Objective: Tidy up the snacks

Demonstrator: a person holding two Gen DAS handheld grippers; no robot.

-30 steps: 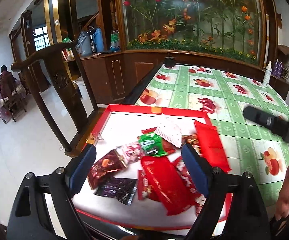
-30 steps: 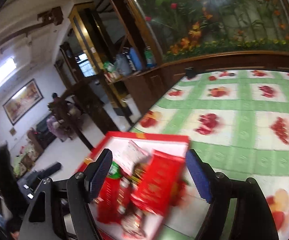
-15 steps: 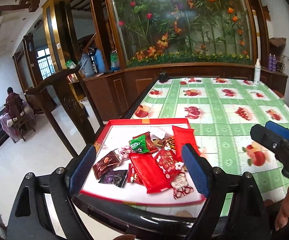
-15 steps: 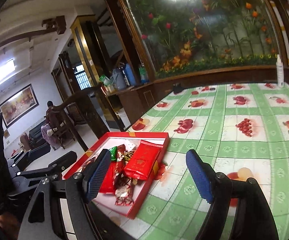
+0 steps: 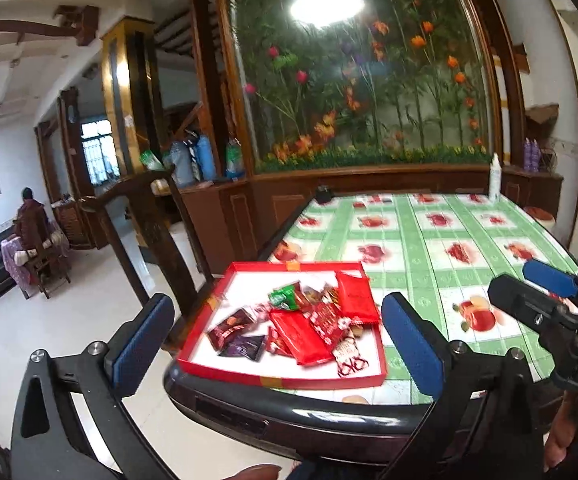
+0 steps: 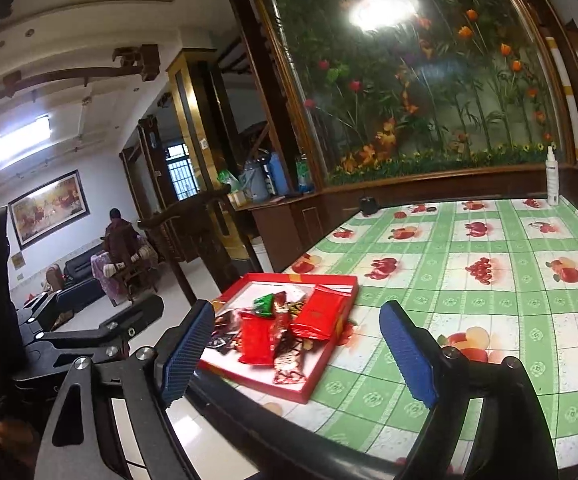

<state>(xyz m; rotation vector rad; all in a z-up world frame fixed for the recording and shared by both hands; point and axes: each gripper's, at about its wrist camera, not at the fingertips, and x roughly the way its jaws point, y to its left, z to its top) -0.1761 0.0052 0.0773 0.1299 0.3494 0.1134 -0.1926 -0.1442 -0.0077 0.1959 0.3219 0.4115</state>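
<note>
A shallow red tray with a white floor sits at the table's near left corner; it also shows in the right wrist view. In it lie several snack packets: long red ones, a green one, dark ones. The large red packet lies by the tray's right wall. My left gripper is open and empty, held back off the table edge in front of the tray. My right gripper is open and empty, to the right of the left one; it also shows in the left wrist view.
The table carries a green-and-white fruit-print cloth. A white spray bottle and a small dark object stand at its far edge. A dark wooden chair stands left of the table. A person sits far off.
Both grippers have drawn back and up from the tray, which now looks smaller and farther. Both stay open and empty. The packets lie as before.
</note>
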